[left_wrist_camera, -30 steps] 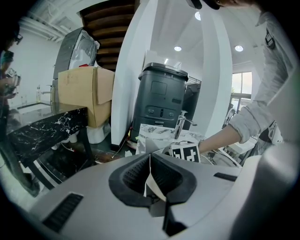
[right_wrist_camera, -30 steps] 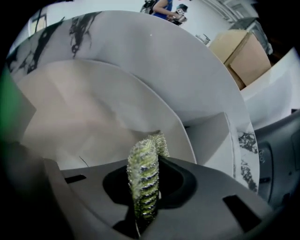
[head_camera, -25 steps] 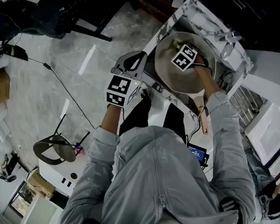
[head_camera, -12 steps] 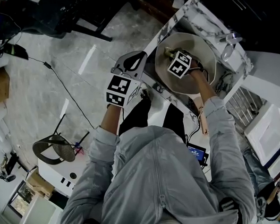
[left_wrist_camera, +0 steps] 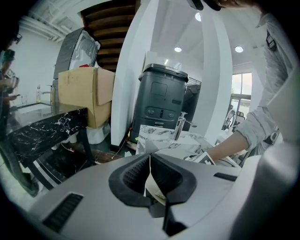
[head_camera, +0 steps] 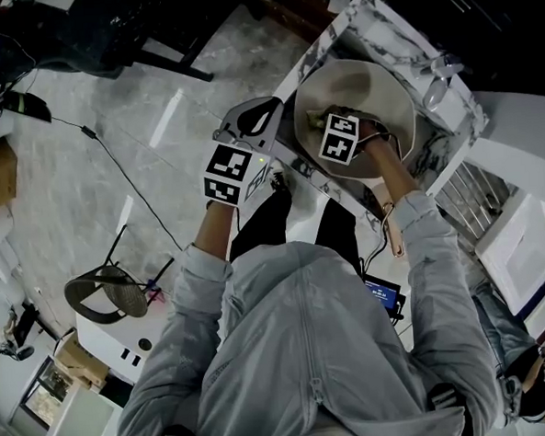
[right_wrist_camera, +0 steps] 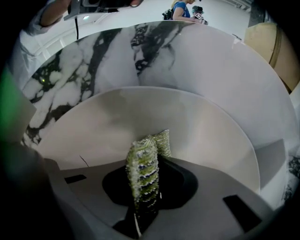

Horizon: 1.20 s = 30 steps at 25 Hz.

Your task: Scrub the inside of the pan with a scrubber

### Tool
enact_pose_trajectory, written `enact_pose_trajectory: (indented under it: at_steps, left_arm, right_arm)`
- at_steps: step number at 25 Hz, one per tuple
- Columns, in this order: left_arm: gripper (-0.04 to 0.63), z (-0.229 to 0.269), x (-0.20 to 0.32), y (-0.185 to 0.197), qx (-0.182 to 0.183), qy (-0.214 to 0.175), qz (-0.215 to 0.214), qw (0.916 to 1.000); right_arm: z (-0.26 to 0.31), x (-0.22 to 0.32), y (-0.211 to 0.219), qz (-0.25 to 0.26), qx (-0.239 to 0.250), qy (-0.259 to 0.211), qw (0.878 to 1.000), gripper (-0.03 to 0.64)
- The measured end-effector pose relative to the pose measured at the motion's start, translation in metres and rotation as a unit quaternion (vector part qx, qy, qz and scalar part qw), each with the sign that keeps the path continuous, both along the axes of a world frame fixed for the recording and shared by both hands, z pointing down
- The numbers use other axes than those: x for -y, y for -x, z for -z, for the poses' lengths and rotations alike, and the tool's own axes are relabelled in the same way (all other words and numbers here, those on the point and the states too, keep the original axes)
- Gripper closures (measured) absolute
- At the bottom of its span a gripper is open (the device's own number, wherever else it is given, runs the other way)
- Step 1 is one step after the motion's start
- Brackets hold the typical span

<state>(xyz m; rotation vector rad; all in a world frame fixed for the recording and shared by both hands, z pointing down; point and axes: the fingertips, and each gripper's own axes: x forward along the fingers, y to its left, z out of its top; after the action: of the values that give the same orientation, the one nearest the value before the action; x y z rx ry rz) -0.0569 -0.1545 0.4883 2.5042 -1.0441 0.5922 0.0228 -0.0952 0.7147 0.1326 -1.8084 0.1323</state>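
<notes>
Head view: my right claw [head_camera: 325, 126] is down inside the pan [head_camera: 375, 91], which sits in the marble sink [head_camera: 409, 40]. My left claw [head_camera: 263, 121] hangs beside the sink's edge, off the pan.

Left gripper view: its 2 jaws meet on nothing.

Right gripper view: my jaws pinch the green scrubber [right_wrist_camera: 142, 176], its tip at the pan's pale inside. Nothing steadies the pan, so a hard stroke could, I judge, slide it or drag the scrubber loose.

head view dim | gripper views bright, fisheye-vignetted | ceiling lights [left_wrist_camera: 177, 49] glare
</notes>
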Motion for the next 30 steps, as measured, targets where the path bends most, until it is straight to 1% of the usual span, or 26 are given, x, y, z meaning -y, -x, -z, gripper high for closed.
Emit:
enact_pose_trajectory:
  at_steps: [4, 9, 11, 15, 17, 22, 24, 28, 30]
  left_arm:
    - [0.571, 0.002, -0.002, -0.003, -0.001, 0.0, -0.001, 1.0]
    - [0.571, 0.009, -0.001, -0.008, -0.005, -0.005, 0.001, 1.0]
    - [0.571, 0.011, -0.005, -0.012, -0.008, -0.004, 0.002, 1.0]
    - [0.571, 0.016, -0.009, -0.021, -0.014, -0.005, 0.004, 0.9999]
    - [0.571, 0.02, -0.009, -0.023, -0.015, -0.008, 0.008, 0.9998]
    - [0.571, 0.028, -0.008, -0.022, -0.016, -0.012, 0.031, 0.9993]
    - [0.571, 0.031, -0.006, -0.022, -0.016, -0.014, 0.042, 0.9989]
    - [0.571, 0.034, -0.003, -0.02, -0.018, -0.016, 0.062, 0.9978]
    - [0.571, 0.033, -0.002, -0.019, -0.018, -0.015, 0.072, 0.9971]
  right_arm:
    - [0.002, -0.028, -0.005, 0.048, -0.026, 0.013, 0.998, 0.534]
    - [0.006, -0.054, -0.013, 0.065, -0.032, 0.038, 0.997, 0.534]
    - [0.009, -0.066, -0.019, 0.068, -0.032, 0.06, 0.995, 0.534]
    - [0.015, -0.086, -0.034, 0.051, -0.032, 0.121, 0.991, 0.534]
    - [0.019, -0.091, -0.043, 0.056, -0.038, 0.14, 0.988, 0.534]
    - [0.025, -0.105, -0.075, 0.109, -0.079, 0.173, 0.976, 0.534]
    - [0.025, -0.105, -0.088, 0.121, -0.097, 0.184, 0.971, 0.534]
    - [0.03, -0.096, -0.117, 0.114, -0.146, 0.199, 0.962, 0.535]
    - [0.028, -0.094, -0.127, 0.113, -0.159, 0.204, 0.959, 0.535]
